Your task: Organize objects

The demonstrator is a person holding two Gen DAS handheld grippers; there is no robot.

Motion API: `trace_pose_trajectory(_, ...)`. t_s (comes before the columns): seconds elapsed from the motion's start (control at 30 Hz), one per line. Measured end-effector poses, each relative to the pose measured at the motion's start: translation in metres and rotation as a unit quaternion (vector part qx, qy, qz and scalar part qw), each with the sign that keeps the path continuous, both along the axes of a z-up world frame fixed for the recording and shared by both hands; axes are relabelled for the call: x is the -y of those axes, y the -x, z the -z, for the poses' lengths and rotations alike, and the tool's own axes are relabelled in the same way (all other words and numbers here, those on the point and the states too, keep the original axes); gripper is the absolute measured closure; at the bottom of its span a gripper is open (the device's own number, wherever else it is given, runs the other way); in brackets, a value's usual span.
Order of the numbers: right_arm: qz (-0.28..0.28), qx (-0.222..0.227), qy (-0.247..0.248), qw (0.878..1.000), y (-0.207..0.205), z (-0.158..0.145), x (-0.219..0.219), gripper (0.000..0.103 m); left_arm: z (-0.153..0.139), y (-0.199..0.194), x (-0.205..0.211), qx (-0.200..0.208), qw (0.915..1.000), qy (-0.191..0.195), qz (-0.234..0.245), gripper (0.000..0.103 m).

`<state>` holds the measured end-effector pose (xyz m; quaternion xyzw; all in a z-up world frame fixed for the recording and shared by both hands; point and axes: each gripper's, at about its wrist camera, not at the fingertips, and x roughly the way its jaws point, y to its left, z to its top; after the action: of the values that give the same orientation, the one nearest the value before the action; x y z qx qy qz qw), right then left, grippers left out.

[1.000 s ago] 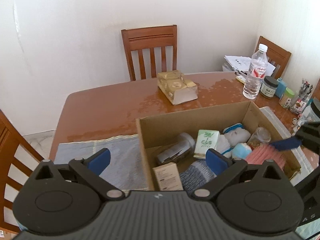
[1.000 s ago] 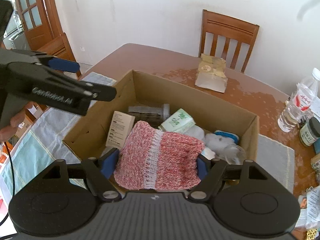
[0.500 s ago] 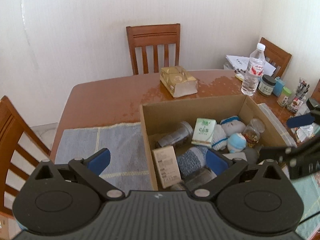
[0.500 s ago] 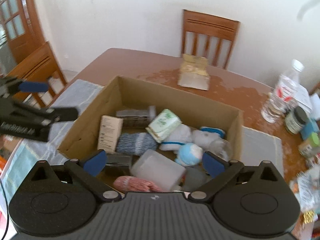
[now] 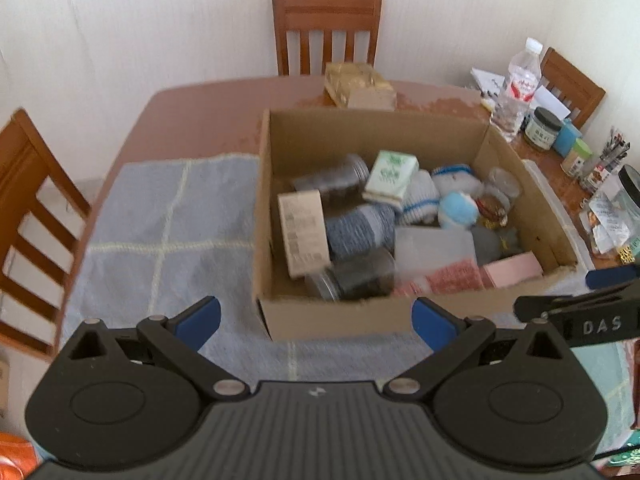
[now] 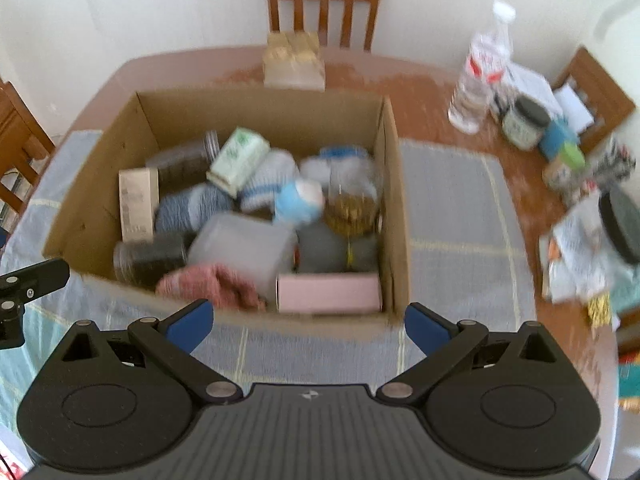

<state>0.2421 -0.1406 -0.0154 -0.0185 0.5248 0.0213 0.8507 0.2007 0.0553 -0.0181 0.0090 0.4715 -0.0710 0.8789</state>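
Note:
An open cardboard box (image 5: 344, 318) (image 6: 394, 200) sits on a blue-grey cloth on the wooden table. Inside lie a red knitted item (image 5: 448, 280) (image 6: 216, 282), a pink box (image 6: 328, 292), a blue-grey sock roll (image 5: 356, 228), a frosted plastic container (image 6: 244, 248), dark jars, a green-white packet (image 5: 392, 174) and a blue-white plush. My left gripper (image 5: 316, 320) is open and empty, in front of the box. My right gripper (image 6: 306, 324) is open and empty, also in front of the box; it shows at the right edge of the left wrist view (image 5: 576, 312).
A gold-wrapped package (image 5: 358, 86) lies behind the box. A water bottle (image 6: 482, 68), jars and papers crowd the table's right side. Wooden chairs (image 5: 326, 28) stand at the far side, the left and the far right corner.
My right gripper let go of the red knitted item, which now lies in the box's near part. Both grippers pulled back from above the box to its near side.

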Motion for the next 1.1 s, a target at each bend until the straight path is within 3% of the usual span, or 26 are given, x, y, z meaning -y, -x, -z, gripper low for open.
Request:
trace_pose_trajectory(0.23,0.027,-0.033,-0.015,0.999,0.014,0.012,-0.001,0.000,0.004,0.007,0.004,-0.041,0.9987,0.009,-0.028,0.002)
trace_pose_trajectory(0.4,0.029,-0.027,-0.014,0.999,0.020,0.004,-0.004,0.000,-0.002,0.007,0.003,-0.055,0.9979,0.006,-0.035,0.002)
trace_pose_trajectory(1.1,0.030,-0.024,-0.032,0.999,0.026,-0.018,-0.003,0.000,-0.017,0.011,0.015,-0.051,0.9982,-0.025,-0.018,0.002)
